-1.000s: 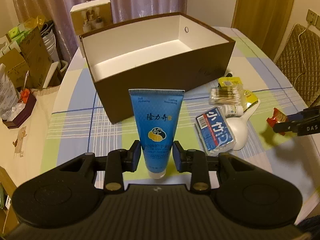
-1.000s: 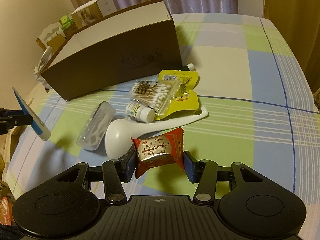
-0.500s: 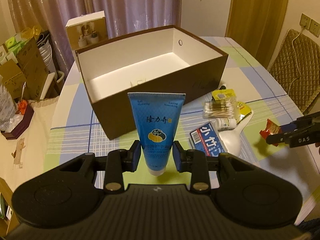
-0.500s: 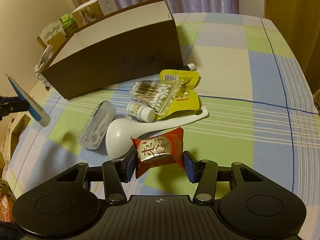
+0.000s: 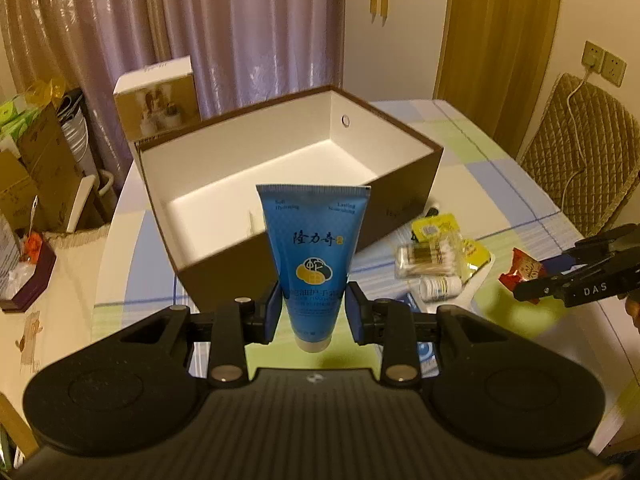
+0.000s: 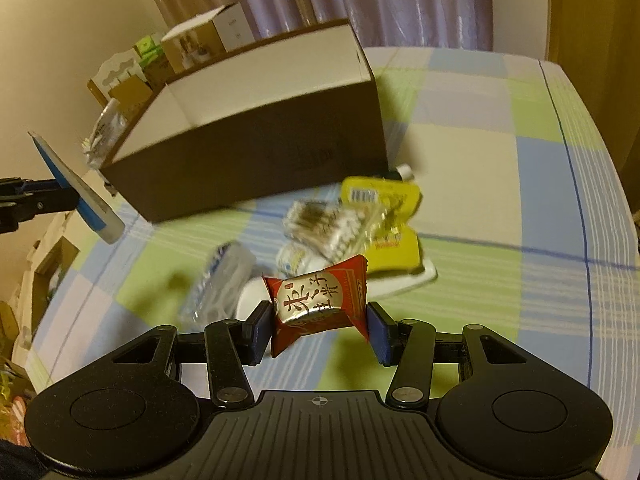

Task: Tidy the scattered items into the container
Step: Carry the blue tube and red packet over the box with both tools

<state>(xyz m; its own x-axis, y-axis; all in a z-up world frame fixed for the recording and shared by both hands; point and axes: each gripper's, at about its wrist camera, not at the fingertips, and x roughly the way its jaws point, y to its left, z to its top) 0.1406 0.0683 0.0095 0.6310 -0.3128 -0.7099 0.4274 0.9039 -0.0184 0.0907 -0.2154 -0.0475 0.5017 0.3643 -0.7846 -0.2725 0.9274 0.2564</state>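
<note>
Left gripper (image 5: 313, 312) clamped on blue tube (image 5: 314, 248), cap down, held in air just in front of open brown box (image 5: 400, 196). Right gripper (image 6: 319, 326) pinching red snack packet (image 6: 316, 304) above tablecloth (image 6: 500, 240), w/ cotton swabs (image 6: 332, 228), yellow pouch (image 6: 388, 216), small bottle (image 5: 440, 288) lying near box.

Glossy plastic tube (image 5: 313, 256); shiny foil packet (image 6: 316, 306); matt cardboard box (image 5: 400, 188).

Dim warm light, motion blur, fisheye
</note>
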